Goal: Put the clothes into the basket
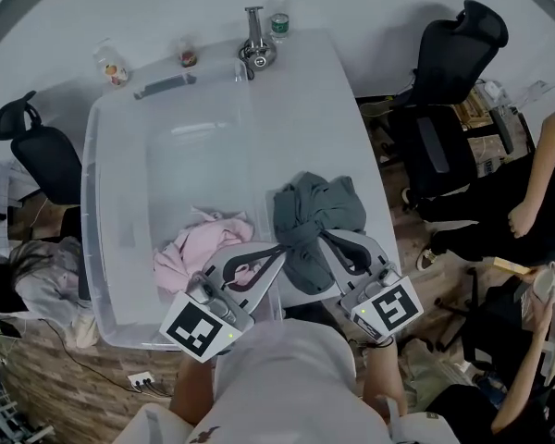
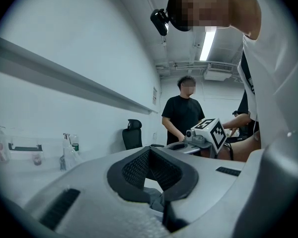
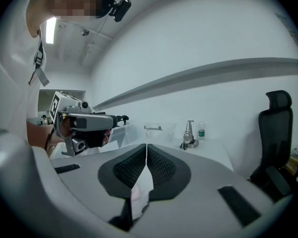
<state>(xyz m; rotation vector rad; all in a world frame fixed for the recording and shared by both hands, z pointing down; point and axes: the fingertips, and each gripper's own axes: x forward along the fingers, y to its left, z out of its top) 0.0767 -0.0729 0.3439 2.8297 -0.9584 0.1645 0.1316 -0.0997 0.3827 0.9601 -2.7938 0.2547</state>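
Dark green-grey shirt (image 1: 316, 213) is bunched up right at the tips of both grippers. The left gripper (image 1: 279, 248) and the right gripper (image 1: 324, 236) each have their jaws shut tight, nipping a fold of it. In the gripper views the black ribbed pads (image 3: 161, 167) meet at the tip, and the cloth is hidden beyond them.

The shirt is long from far to near. One puffy end spreads out past the tips, and the other end hangs down between the two grippers, toward the person. It is not in the basket (image 1: 91, 202). It sits just to the right of the left jaws, over the basket's right wall and the white table (image 1: 338, 109).

A pink top (image 1: 196, 246) lies inside the basket, to the left of the left jaws.

Each gripper has a cube with black and white squares on it (image 1: 200, 328). Far ahead of the jaws stand a shiny metal tap (image 1: 255, 49) and a small bottle (image 1: 278, 22) with a green label. Its print is too small to read.

The basket is a big see-through plastic tub on the table. The wall is pale. A black chair (image 1: 453, 54) stands off to the right of the right jaws, on a wood floor.
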